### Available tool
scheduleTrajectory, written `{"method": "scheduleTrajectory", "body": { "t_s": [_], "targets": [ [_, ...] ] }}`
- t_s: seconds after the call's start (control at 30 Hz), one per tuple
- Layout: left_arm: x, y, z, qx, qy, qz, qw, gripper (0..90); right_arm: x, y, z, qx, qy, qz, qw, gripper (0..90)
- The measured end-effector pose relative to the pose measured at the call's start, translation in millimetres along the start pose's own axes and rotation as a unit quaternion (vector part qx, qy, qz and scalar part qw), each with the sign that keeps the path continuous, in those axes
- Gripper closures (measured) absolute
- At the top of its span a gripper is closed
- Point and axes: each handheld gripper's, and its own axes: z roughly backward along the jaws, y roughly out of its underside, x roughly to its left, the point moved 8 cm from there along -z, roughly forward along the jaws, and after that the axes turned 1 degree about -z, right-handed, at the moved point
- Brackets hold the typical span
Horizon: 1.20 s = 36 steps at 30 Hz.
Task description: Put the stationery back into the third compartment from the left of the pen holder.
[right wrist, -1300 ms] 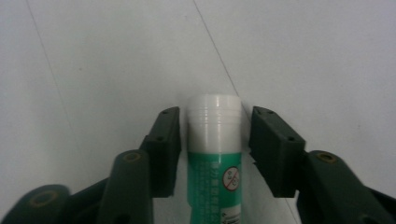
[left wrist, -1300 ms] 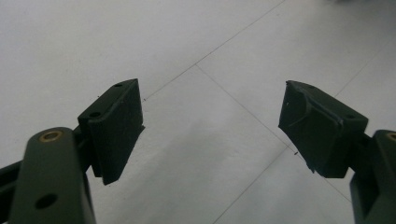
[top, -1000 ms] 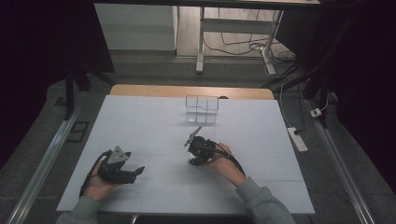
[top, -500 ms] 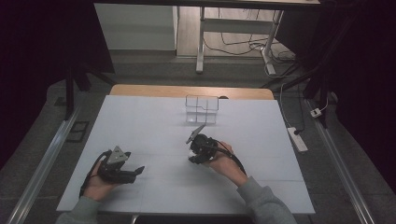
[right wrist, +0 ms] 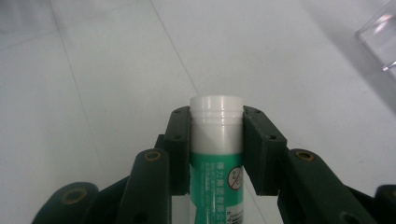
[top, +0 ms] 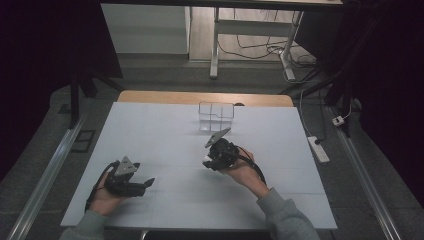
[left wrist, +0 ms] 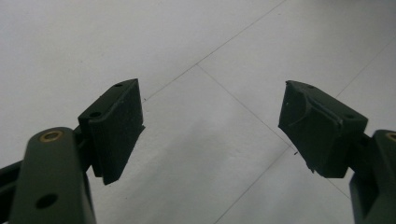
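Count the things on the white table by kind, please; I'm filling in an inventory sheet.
Black two-jaw grippers: 2, the left gripper open, the right gripper clamped on the tube
Green-and-white tube with white cap: 1
Clear plastic compartment box: 1
Total: 4

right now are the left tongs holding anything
No: in the left gripper view the left tongs stand wide open with just the bare white table between them.

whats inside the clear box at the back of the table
The clear box shows dividers and looks empty, though it is far off. The right claw holds a green and white tube short of it, label partly covered.
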Motion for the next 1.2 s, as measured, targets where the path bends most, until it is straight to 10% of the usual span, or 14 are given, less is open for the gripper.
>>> {"method": "scheduleTrajectory", "body": {
  "t_s": [1.2],
  "targets": [
    [0.6, -1.5, 0.5, -0.004, -0.004, 0.0, 1.0, 21.5, -21.2, -22.8, 55.5, -0.147, 0.041, -0.035, 0.9877, 64.5]
  ]
}}
